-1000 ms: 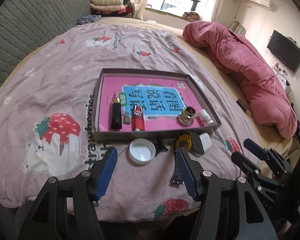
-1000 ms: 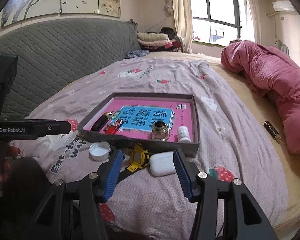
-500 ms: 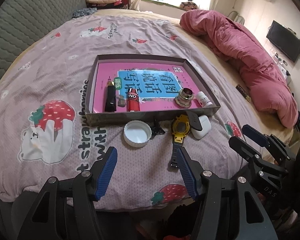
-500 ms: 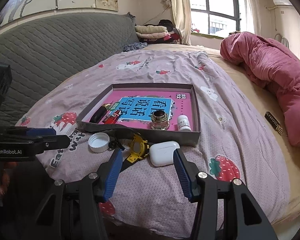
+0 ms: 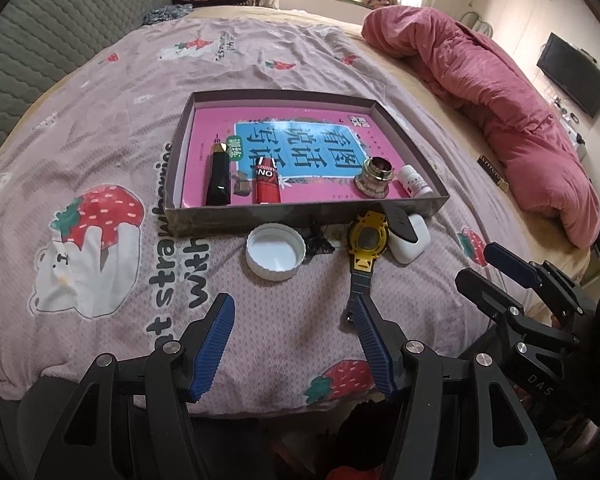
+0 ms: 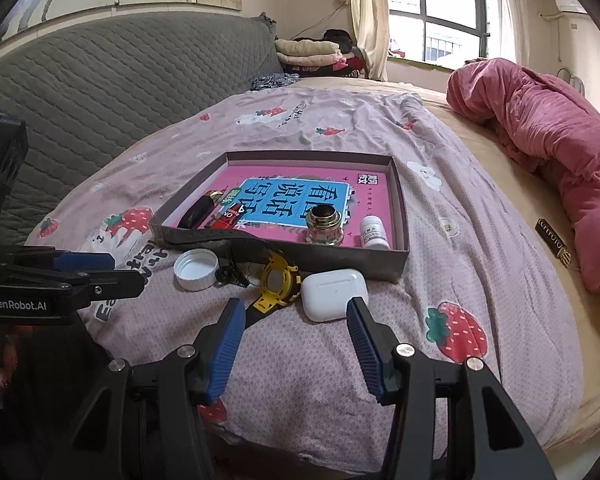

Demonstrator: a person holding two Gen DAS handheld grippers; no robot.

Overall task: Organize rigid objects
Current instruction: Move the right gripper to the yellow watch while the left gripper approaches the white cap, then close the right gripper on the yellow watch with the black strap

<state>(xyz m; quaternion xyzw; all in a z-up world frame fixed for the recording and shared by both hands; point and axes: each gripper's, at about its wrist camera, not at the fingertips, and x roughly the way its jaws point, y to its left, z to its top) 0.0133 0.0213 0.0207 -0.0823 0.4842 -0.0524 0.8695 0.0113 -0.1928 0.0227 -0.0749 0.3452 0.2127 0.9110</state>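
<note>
Partly hidden small black object point(image 5: 317, 243) (unclear) beside white cap point(image 5: 275, 251), watch point(image 5: 367, 240) strap overlapping earbud case point(image 5: 410, 240), both jaws wide, empty.

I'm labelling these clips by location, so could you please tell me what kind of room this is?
Most likely a bedroom in a home: the tray sits on a bed with a strawberry-print sheet, a crumpled pink duvet lies alongside, and a padded grey headboard backs it.
</note>
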